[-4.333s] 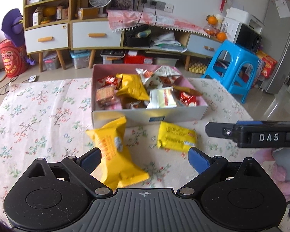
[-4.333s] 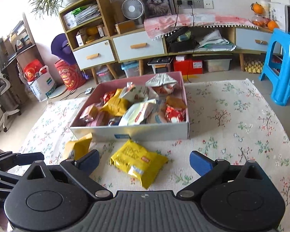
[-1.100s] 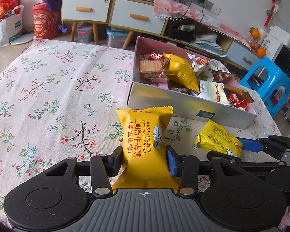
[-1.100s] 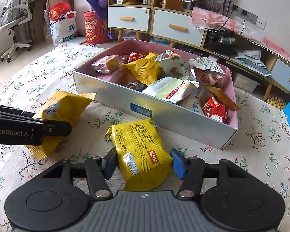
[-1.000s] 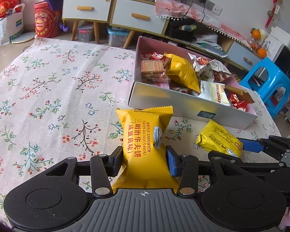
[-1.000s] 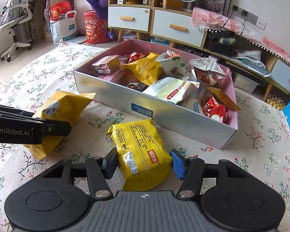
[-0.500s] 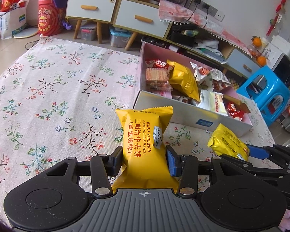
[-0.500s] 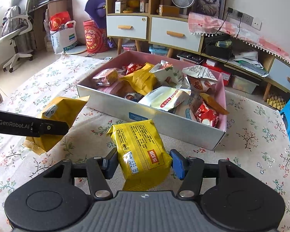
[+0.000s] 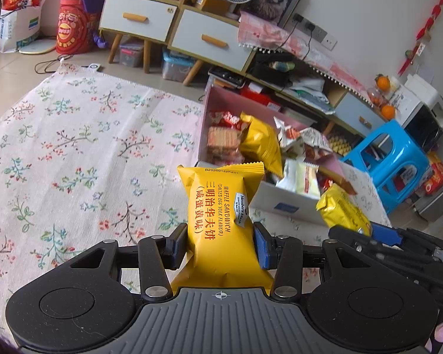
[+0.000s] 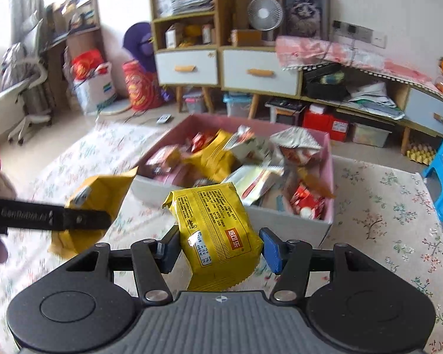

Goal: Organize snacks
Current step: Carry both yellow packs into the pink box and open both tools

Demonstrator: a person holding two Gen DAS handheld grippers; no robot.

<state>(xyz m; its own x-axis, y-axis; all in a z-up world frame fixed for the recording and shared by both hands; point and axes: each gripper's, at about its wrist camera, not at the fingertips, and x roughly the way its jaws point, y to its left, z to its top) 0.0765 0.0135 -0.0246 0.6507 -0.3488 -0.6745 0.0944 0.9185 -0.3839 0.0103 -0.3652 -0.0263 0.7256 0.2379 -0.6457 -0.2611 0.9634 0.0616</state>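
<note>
My left gripper (image 9: 220,243) is shut on a yellow waffle sandwich packet (image 9: 221,206) and holds it in the air above the floral tablecloth (image 9: 59,147). My right gripper (image 10: 220,249) is shut on a yellow snack bag (image 10: 215,227), also lifted. Each held packet shows in the other view: the waffle packet (image 10: 94,200) at the left, the snack bag (image 9: 344,211) at the right. The pink-lined snack box (image 9: 289,203) (image 10: 325,224) lies ahead of both grippers, filled with several packets.
A blue plastic stool (image 9: 389,159) stands right of the table. Cabinets with white drawers (image 10: 224,67), a red bucket (image 9: 73,26) and storage bins stand on the floor beyond the table's far edge.
Both grippers, shut on their packets, have risen off the tablecloth and moved up toward the box. The right wrist view is blurred by motion.
</note>
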